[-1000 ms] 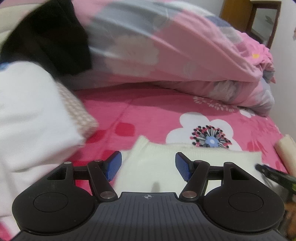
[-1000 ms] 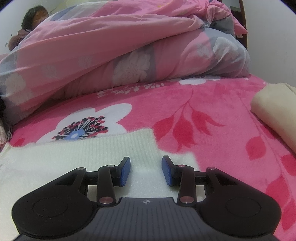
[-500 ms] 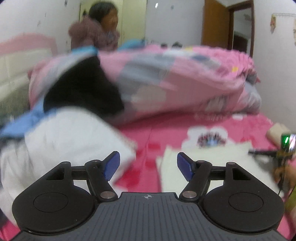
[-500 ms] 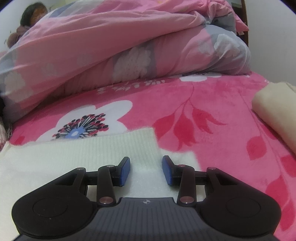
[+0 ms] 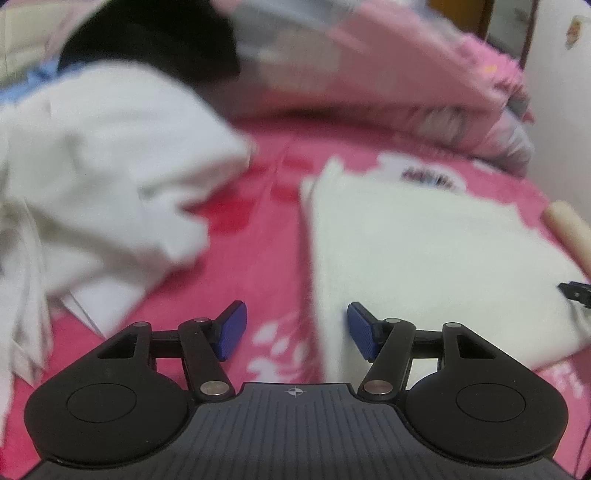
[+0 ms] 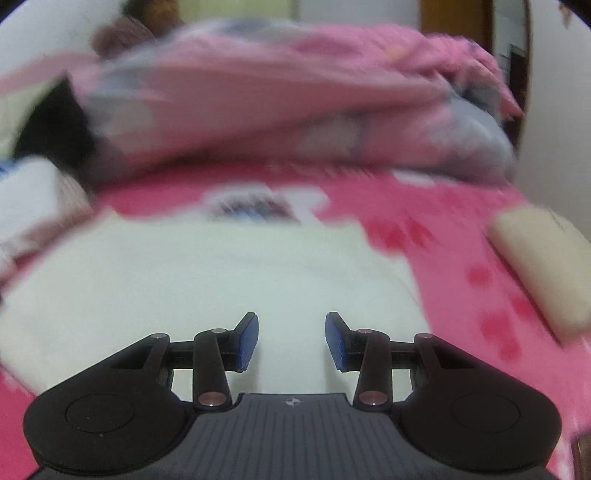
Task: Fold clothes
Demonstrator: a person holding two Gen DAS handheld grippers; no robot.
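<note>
Since the earlier frame both views have shifted and are now blurred: the left tool (image 5: 293, 330) has come down over the near left corner of the cream sweater (image 5: 424, 251), and the right tool (image 6: 291, 341) now looks from farther back, over the middle of the sweater.

On the left lies a loose white heap (image 5: 92, 155) with a dark garment (image 5: 155, 33) behind it; these look not yet folded. The left tool is empty and its jaws are closing, with only the sweater's edge below them. The sweater lies flat on the pink bed (image 5: 258, 236), already a neat rectangle, so I judge that one more fold or a move is left. Its long axis seems to run left to right. The right tool (image 6: 291, 341) is half open, holding nothing. At the far right a beige folded piece (image 6: 543, 262) is finished.
</note>
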